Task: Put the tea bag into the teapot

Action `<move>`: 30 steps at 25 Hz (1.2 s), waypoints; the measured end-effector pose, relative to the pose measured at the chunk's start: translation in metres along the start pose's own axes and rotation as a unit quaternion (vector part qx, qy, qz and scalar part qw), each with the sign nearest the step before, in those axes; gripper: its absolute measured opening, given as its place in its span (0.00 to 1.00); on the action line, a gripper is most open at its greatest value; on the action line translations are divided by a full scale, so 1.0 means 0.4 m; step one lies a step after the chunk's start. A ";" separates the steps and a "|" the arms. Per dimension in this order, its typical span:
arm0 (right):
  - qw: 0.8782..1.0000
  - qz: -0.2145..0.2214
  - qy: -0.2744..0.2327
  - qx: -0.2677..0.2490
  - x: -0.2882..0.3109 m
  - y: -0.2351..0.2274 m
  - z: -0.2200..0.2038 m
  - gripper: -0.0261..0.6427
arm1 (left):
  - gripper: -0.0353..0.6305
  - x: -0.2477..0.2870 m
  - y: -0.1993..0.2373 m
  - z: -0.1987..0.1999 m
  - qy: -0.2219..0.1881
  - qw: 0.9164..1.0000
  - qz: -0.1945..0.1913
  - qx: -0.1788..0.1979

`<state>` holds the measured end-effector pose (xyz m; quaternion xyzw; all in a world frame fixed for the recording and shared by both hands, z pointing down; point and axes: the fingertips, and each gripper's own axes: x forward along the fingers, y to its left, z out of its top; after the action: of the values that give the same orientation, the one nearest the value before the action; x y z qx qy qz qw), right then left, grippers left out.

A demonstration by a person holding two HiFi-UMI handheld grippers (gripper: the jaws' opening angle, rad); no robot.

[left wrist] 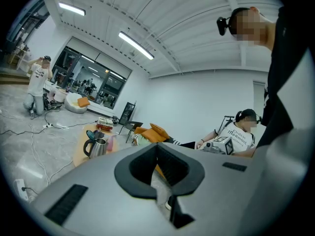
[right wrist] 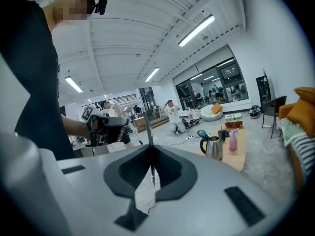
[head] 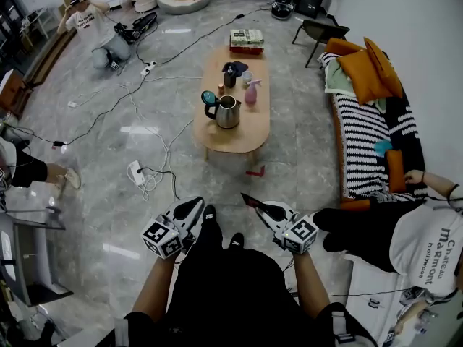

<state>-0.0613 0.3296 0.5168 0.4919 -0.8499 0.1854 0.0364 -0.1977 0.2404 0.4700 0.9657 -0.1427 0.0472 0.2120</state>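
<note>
Well ahead of you, the teapot (head: 227,112) stands on the oval table (head: 249,134); the tea bag is too small to make out. Your left gripper (head: 197,206) and right gripper (head: 251,200) hang near your body, both clenched on nothing.

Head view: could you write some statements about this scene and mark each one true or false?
The teapot stands on the oval table. True.
The pink spray bottle lies on the floor. False: it stands on the table.
Both grippers hover over the table. False: left gripper and right gripper are near the person, short of it.
Orange cushions lie on the sofa. True.
The right gripper's jaws stand wide apart. False: they are closed on something thin, probably the tea bag.
</note>
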 end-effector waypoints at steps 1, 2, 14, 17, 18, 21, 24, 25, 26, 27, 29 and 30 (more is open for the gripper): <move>1.000 0.002 0.001 0.001 -0.001 0.002 -0.001 0.08 | 0.07 0.001 -0.003 -0.001 0.000 1.000 -0.001 0.000; 1.000 0.004 0.001 0.002 -0.003 0.003 -0.003 0.08 | 0.07 0.002 -0.005 -0.003 0.001 1.000 -0.001 0.001; 0.999 0.014 -0.013 0.028 -0.002 0.008 -0.008 0.08 | 0.07 0.004 -0.002 -0.025 0.009 1.000 -0.002 -0.003; 0.999 0.011 -0.011 0.034 0.012 0.006 -0.006 0.08 | 0.07 0.010 0.020 -0.025 0.012 1.000 -0.005 -0.007; 0.999 0.008 -0.007 0.033 0.017 0.001 -0.008 0.08 | 0.07 0.015 0.028 -0.027 0.013 1.000 -0.006 -0.008; 1.000 -0.002 0.005 0.030 0.039 -0.020 -0.008 0.08 | 0.07 0.032 0.059 -0.027 0.017 1.000 -0.013 -0.012; 0.999 -0.007 0.005 0.034 0.076 -0.042 0.013 0.08 | 0.07 0.054 0.101 -0.011 0.022 0.999 -0.020 -0.016; 0.999 -0.009 0.005 0.035 0.092 -0.049 0.022 0.08 | 0.07 0.062 0.117 -0.003 0.023 0.999 -0.023 -0.017; 0.999 -0.010 0.005 0.036 0.109 -0.056 0.031 0.08 | 0.07 0.069 0.133 0.005 0.024 0.999 -0.026 -0.018; 0.999 -0.012 0.006 0.035 0.126 -0.061 0.039 0.08 | 0.07 0.076 0.151 0.013 0.025 0.999 -0.029 -0.018; 0.999 -0.016 0.006 0.035 0.159 -0.075 0.057 0.08 | 0.07 0.091 0.188 0.028 0.027 0.999 -0.036 -0.018; 0.999 -0.018 0.006 0.034 0.176 -0.084 0.066 0.08 | 0.07 0.099 0.207 0.037 0.028 0.999 -0.039 -0.018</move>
<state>-0.0658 0.2473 0.5188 0.5069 -0.8340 0.2164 0.0280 -0.1838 0.1521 0.4953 0.9648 -0.0994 0.0635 0.2352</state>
